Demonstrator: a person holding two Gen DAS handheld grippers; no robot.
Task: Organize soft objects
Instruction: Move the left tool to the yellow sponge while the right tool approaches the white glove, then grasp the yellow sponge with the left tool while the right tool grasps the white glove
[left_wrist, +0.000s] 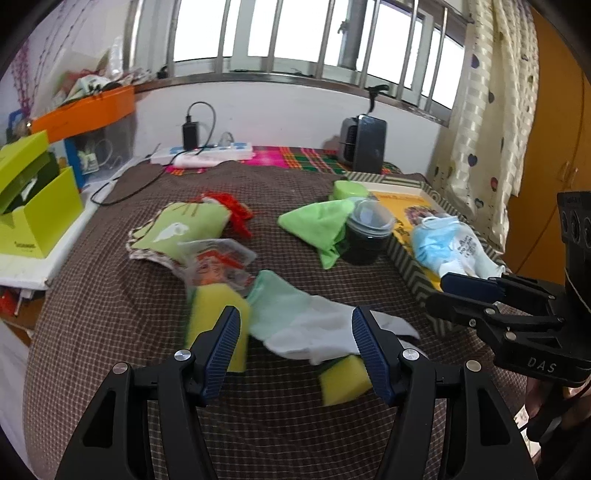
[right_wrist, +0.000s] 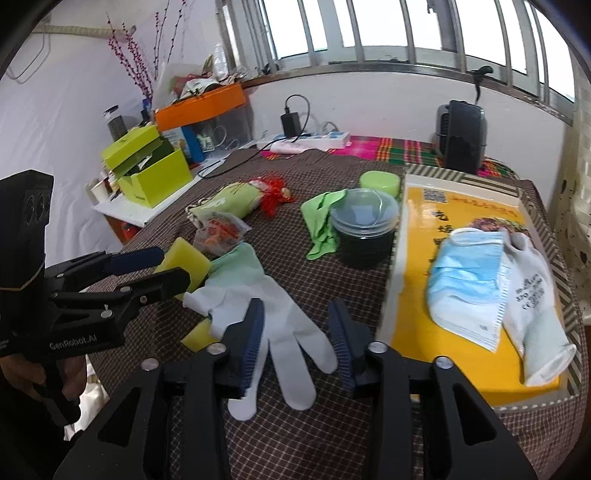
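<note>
A white glove with a mint cuff (right_wrist: 284, 332) lies flat on the brown checked cloth. My right gripper (right_wrist: 297, 343) stands open over its finger end, pads apart from it. My left gripper (left_wrist: 297, 354) is open above the same glove (left_wrist: 306, 325), and shows at the left in the right wrist view (right_wrist: 173, 266). Two yellow sponges (left_wrist: 218, 321) (left_wrist: 343, 380) lie beside and partly under the glove. The yellow-lined tray (right_wrist: 461, 206) on the right holds a blue face mask (right_wrist: 465, 280) and a second glove (right_wrist: 532, 306). The right gripper (left_wrist: 437, 293) hovers near the tray's corner in the left wrist view.
A green cloth (right_wrist: 319, 221) rests against a dark jar with a clear lid (right_wrist: 364, 229). A green pouch (right_wrist: 225, 203), red yarn and a plastic packet (right_wrist: 221, 232) lie behind the glove. Lime boxes (right_wrist: 155, 177), a power strip and a black heater (right_wrist: 460, 140) stand further back.
</note>
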